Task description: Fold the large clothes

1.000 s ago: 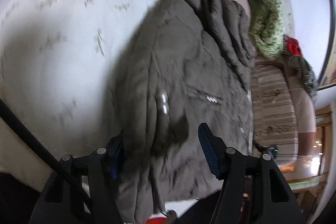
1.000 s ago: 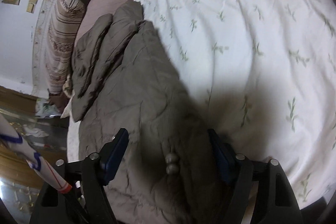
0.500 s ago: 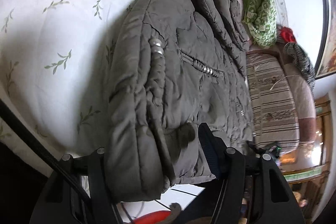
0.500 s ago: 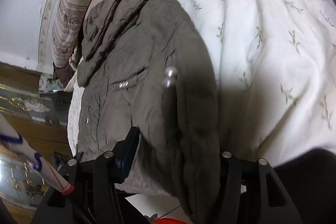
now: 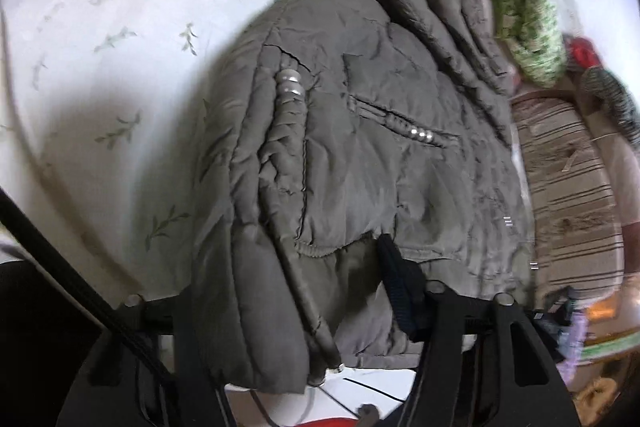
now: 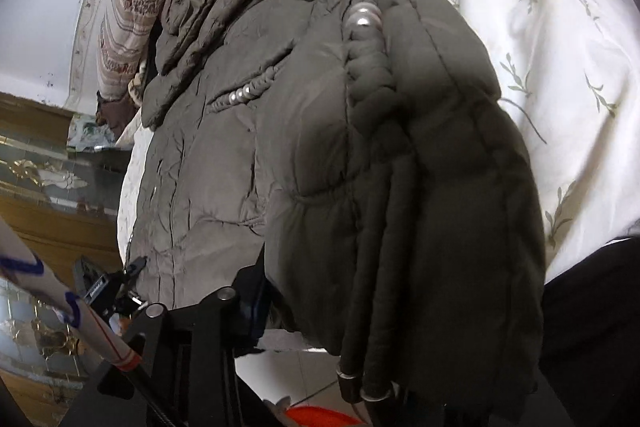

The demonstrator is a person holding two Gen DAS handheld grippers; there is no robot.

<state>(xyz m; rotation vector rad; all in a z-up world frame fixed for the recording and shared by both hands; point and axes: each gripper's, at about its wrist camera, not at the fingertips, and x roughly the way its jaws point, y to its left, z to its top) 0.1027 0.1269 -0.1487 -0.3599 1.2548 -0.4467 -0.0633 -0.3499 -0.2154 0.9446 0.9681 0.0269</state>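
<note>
Jacket (image 5: pixel 360 147) on bed (image 5: pixel 120 27), hem overhanging edge. Left gripper (image 5: pixel 288 291) and right gripper (image 6: pixel 360 307) each clamp hem folds. Puffy, soft, slippery (judged); grip at thick hem seam.

open white bedspread (image 5: pixel 120 75) beside the jacket (image 5: pixel 380 147); striped bolster (image 6: pixel 132 7) and green bundle (image 5: pixel 524 27) crowd its far side

A home bedroom: bed with white leaf-print quilt (image 5: pixel 120 39), striped bolster (image 6: pixel 132 23) and green patterned pillow (image 5: pixel 528 27) against a pale wall (image 6: pixel 36 19). Padded jacket (image 5: pixel 360 147) spread across the bed. Gilded wooden furniture (image 6: pixel 44 195) alongside, tiled floor (image 6: pixel 288 363) below the bed edge.
</note>
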